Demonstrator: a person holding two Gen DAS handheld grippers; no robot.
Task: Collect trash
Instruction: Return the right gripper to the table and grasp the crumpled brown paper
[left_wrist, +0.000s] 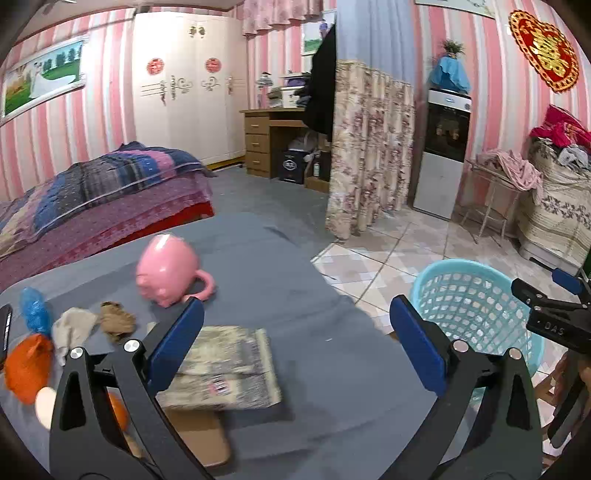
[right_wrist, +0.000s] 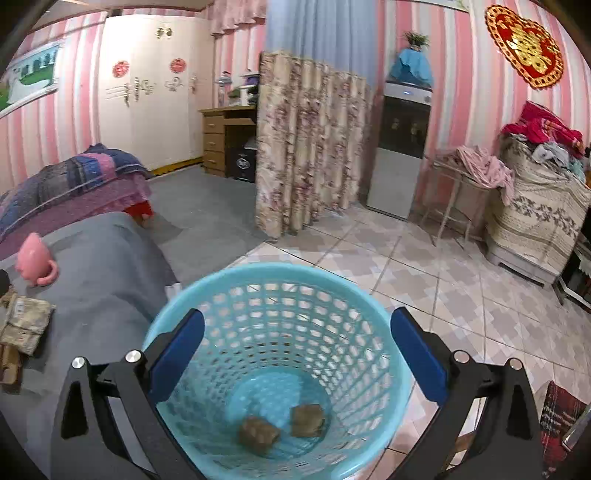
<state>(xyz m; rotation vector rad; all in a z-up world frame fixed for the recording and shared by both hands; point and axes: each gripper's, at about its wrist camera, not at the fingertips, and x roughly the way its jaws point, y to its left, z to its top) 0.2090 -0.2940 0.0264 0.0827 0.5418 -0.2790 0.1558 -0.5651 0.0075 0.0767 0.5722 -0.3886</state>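
Right claw (right_wrist: 297, 356) hangs open above the blue basket (right_wrist: 184, 314), two brown lumps (right_wrist: 258, 434) inside, blurred. Left claw (left_wrist: 295, 347) open over the table (left_wrist: 332, 387); its near trash (left_wrist: 29, 365) is half hidden.

pink pig bank (left_wrist: 168, 271) on grey cloth (left_wrist: 314, 295) | folded paper (left_wrist: 225, 365) near it | water dispenser (right_wrist: 402, 147) by floral curtain (right_wrist: 306, 140) | wardrobe (left_wrist: 184, 85)

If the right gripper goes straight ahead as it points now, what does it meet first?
Probably the blue basket: the open right gripper points into its mouth, toward the mesh wall above two brown wads. Depth unclear.
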